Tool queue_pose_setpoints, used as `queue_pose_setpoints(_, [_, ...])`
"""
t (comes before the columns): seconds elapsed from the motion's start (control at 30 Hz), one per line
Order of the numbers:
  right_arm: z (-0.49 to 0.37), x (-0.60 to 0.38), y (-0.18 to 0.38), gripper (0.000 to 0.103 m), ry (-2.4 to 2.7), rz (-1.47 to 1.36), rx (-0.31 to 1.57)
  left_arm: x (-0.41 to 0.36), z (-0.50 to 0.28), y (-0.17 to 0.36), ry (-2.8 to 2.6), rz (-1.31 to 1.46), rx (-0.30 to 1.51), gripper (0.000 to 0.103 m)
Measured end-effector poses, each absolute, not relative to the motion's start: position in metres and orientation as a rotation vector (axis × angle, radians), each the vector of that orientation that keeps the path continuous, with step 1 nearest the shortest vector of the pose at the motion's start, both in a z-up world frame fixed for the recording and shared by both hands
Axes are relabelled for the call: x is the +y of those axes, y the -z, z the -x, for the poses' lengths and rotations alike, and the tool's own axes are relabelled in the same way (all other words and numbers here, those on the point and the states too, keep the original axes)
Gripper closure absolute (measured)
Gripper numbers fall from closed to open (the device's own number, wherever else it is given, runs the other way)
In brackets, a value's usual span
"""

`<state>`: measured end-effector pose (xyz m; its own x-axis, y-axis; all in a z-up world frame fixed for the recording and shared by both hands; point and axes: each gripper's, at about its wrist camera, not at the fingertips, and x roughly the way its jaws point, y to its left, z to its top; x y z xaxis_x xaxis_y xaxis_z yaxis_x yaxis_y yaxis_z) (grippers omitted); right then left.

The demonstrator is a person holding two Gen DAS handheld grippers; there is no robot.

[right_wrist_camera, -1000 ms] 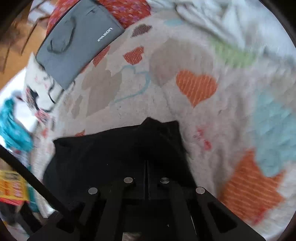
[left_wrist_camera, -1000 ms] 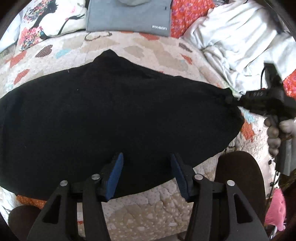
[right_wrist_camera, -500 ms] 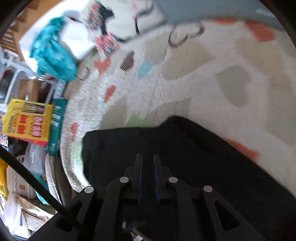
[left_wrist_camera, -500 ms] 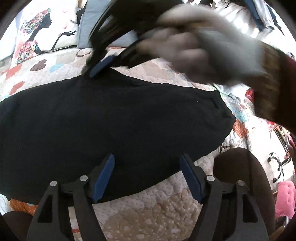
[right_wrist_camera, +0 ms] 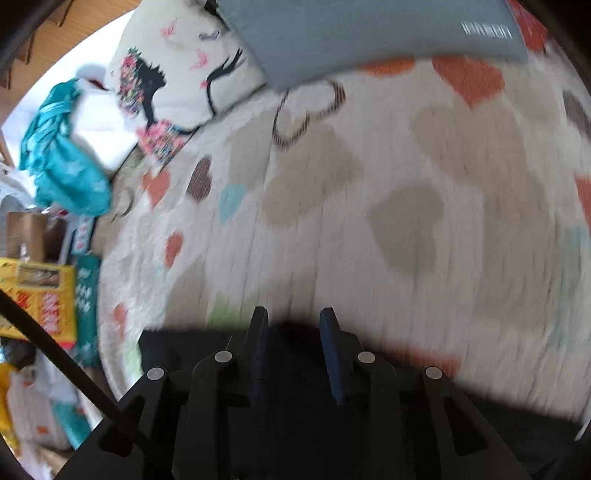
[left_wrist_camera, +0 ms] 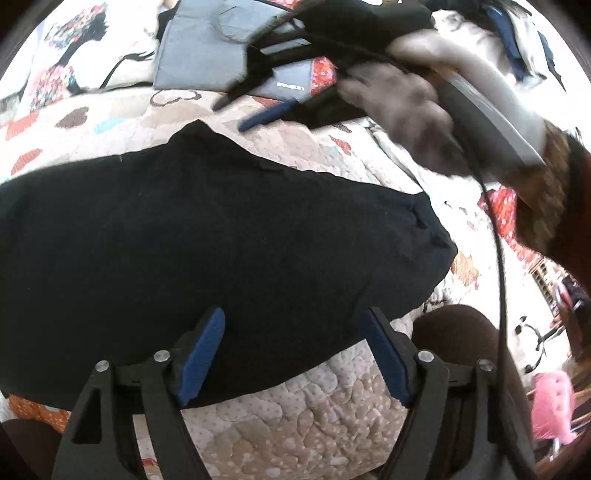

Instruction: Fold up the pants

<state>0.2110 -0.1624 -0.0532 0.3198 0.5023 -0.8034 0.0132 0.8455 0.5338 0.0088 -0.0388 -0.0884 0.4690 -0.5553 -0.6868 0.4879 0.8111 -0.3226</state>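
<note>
Pretty clearly a bedroom in someone's home: everything sits on a bed covered with a quilted heart-print bedspread (right_wrist_camera: 369, 206), with a printed pillow (right_wrist_camera: 177, 74) and a grey cushion (right_wrist_camera: 351, 33) up at the head. Off the side of the bed there's typical lived-in clutter, like a teal garment (right_wrist_camera: 62, 155), a cardboard box (right_wrist_camera: 26, 236) and yellow packaging (right_wrist_camera: 40, 299).

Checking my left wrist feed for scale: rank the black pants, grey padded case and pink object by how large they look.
1. Black pants, filling most of the view.
2. Grey padded case, partly hidden by the hand.
3. Pink object, though it sits at the distorted edge.
</note>
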Motion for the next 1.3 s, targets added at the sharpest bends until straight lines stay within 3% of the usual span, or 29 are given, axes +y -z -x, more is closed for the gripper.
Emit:
queue_pose_setpoints(0.2, [-0.139, -0.24, 0.089, 0.072, -0.183, -0.661, 1.228, -0.035, -0.007, 0.087, 0.635, 0.107, 0.876, 0.026])
queue_pose_setpoints(0.23, [-0.133, -0.251, 0.09, 0.078, -0.179, -0.698, 1.21, -0.034, -0.005, 0.087, 0.635, 0.11, 0.876, 0.026])
queue_pose_setpoints(0.7, [0.081, -0.402, 0.045, 0.064, 0.16, -0.71, 0.951, -0.043, -0.021, 0.056, 0.681, 0.141, 0.969, 0.026])
queue_pose_setpoints(0.93, [0.086, -0.389, 0.074, 0.062, -0.002, -0.717, 0.924, -0.13, -0.052, 0.014, 0.748, -0.013, 0.987, 0.026])
queue_pose_setpoints(1.3, [0.065, -0.355, 0.106, 0.062, -0.134, -0.66, 1.022, -0.273, -0.109, 0.039, 0.842, -0.196, 1.104, 0.026])
